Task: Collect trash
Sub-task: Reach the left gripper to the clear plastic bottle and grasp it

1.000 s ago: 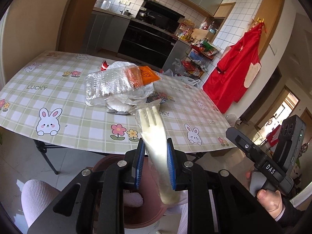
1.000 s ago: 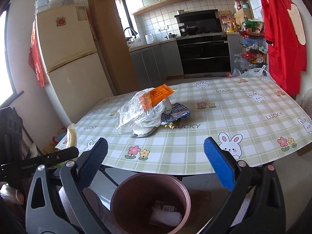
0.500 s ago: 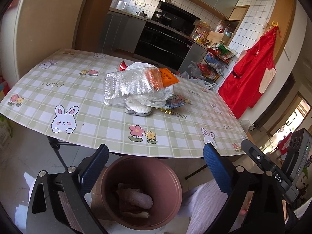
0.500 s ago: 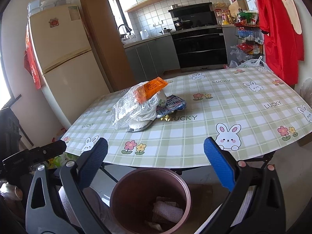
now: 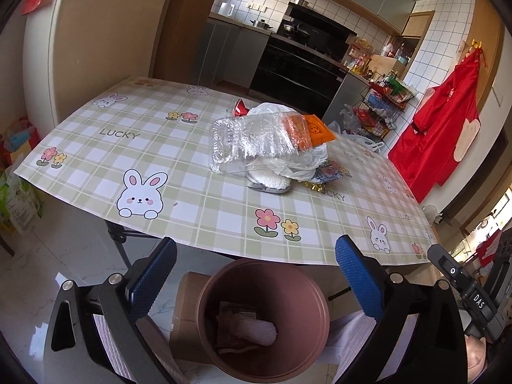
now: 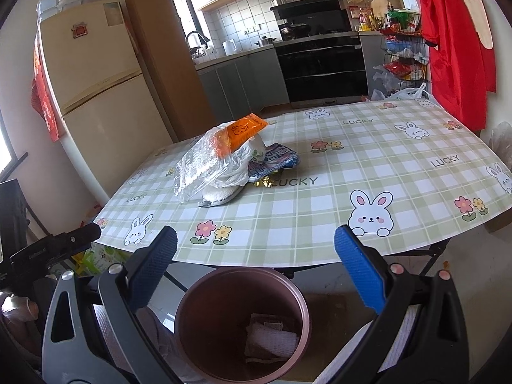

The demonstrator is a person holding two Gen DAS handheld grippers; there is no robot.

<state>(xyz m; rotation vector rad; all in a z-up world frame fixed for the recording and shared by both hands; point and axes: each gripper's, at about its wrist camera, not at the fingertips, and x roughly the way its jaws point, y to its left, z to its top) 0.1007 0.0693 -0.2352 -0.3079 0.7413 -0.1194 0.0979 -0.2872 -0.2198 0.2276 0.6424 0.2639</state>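
Observation:
A trash pile lies mid-table: a crumpled clear plastic container [image 5: 252, 142], an orange packet [image 5: 315, 131], a white plastic bag [image 5: 304, 163], a blue wrapper [image 6: 275, 156] and gold foil [image 6: 264, 183]. On the floor below the table's near edge stands a brown bin [image 5: 288, 284] holding a white foam net [image 5: 252, 328] and paper scraps. My left gripper [image 5: 256, 275] hangs open over the bin with nothing between its blue pads. My right gripper [image 6: 256, 268] is also open and empty above the same bin [image 6: 224, 291].
The table [image 5: 144, 147] wears a green check cloth with rabbits. A cardboard box [image 5: 185, 307] sits beside the bin. A fridge [image 6: 96, 96] stands left, a red apron [image 5: 441, 134] and wire rack [image 5: 380, 108] right. The person's pale trousers [image 5: 108, 336] flank the bin.
My left gripper opened and let go of the pale fork-shaped piece, which is gone from between the jaws. The left view has dipped toward the bin. The right gripper has barely moved.

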